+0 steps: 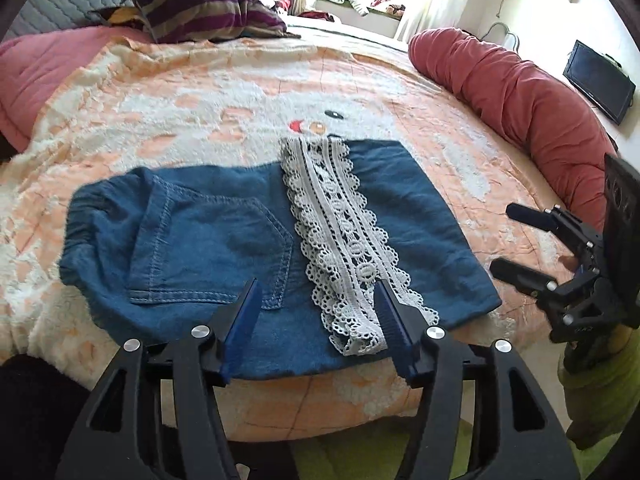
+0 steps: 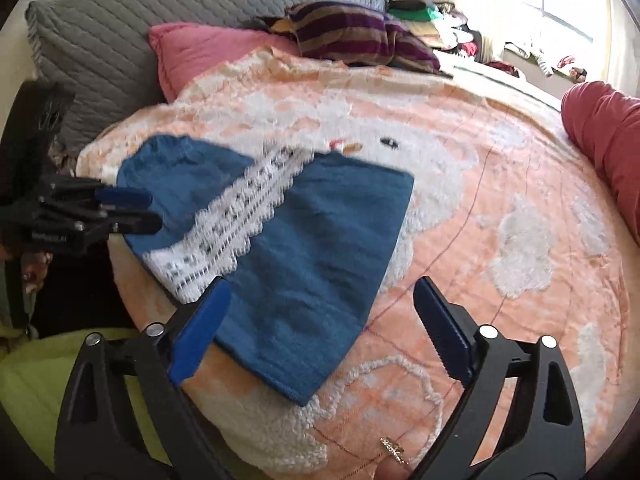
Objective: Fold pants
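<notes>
Folded blue pants [image 1: 224, 236] with white lace strip [image 1: 344, 240] lie flat on the bed's peach blanket [image 1: 160, 112], centre frame. Left claw [image 1: 320, 300] part open over their near edge, gripping nothing. Right claw [image 2: 320, 316] wide open, empty, above the pants' lower-right corner. Striped pillow [image 1: 192, 8] upper left; red bolster [image 1: 520, 92] upper right.

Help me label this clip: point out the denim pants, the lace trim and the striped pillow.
denim pants [image 1: 208, 236], left wrist view, on the back pocket.
lace trim [image 1: 340, 220], left wrist view, on the middle of the strip.
striped pillow [image 2: 352, 32], right wrist view, on its top face.
</notes>
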`<state>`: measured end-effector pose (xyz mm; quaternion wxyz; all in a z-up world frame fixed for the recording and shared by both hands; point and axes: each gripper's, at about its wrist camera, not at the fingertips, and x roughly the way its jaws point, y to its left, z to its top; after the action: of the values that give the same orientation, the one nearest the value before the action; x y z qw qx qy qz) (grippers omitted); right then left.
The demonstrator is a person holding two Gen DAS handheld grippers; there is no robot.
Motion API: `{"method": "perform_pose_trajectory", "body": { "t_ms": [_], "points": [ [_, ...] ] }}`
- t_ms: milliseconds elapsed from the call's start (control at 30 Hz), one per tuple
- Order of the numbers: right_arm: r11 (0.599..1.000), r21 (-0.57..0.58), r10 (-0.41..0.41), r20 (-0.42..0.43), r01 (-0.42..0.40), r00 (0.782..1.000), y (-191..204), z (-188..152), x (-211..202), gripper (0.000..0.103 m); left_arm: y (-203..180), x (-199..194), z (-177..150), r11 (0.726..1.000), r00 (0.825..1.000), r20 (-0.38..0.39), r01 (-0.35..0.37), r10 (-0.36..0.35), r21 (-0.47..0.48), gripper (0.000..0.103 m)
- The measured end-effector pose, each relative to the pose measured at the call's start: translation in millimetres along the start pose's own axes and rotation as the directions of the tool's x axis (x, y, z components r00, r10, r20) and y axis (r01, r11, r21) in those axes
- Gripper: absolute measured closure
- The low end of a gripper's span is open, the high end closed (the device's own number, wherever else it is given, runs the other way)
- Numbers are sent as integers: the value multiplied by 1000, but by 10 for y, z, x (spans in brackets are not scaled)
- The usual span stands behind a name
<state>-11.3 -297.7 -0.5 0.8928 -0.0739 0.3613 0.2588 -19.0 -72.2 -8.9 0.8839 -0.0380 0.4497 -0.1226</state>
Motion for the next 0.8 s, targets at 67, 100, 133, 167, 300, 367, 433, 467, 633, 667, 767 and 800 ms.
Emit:
{"method": "perform_pose_trajectory", "body": {
  "t_ms": [67, 100, 133, 167, 300, 367, 433, 467, 633, 667, 767, 800],
  "points": [
    [1000, 1, 1, 18, -1, 1000, 19, 81, -25, 13, 11, -41, 9, 1000, 1000, 10, -7, 8, -6, 33],
    [1000, 0, 0, 26, 0, 1000, 26, 118, -36, 12, 21, -65, 8, 1000, 1000, 14, -13, 13, -9, 30],
    [1000, -4, 4, 35, -4, 999, 44, 167, -41, 11, 34, -82, 0, 1000, 1000, 19, -16, 16, -9, 29],
    [1000, -8, 4, 42, -4, 999, 61, 212, -44, 11, 50, -108, 1, 1000, 1000, 24, -18, 19, -13, 27],
    [1000, -21, 15, 62, -13, 998, 138, 383, -39, 10, 115, -183, 0, 999, 998, 41, -47, 48, -26, 13],
    [999, -32, 26, 72, -24, 997, 188, 476, -28, 9, 159, -225, 0, 998, 997, 51, -56, 58, -35, 10],
    [998, -42, 40, 78, -37, 996, 233, 573, -8, 9, 221, -260, 1, 996, 995, 61, -74, 77, -48, 7],
    [998, -44, 47, 80, -43, 996, 250, 618, 1, 9, 254, -270, -1, 995, 995, 61, -81, 84, -55, 6],
    [995, -71, 78, 87, -72, 993, 362, 881, 83, 9, 437, -288, -25, 991, 993, 55, -97, 103, -97, 5],
    [994, -79, 81, 89, -74, 993, 393, 938, 105, 9, 478, -291, -31, 989, 993, 54, -100, 107, -107, 5],
    [990, -104, 101, 84, -92, 991, 483, 1101, 201, 9, 592, -285, -48, 986, 993, 49, -104, 112, -132, 5],
    [989, -109, 107, 79, -98, 991, 515, 1143, 240, 9, 624, -281, -50, 985, 992, 46, -108, 115, -138, 5]
  ]
}}
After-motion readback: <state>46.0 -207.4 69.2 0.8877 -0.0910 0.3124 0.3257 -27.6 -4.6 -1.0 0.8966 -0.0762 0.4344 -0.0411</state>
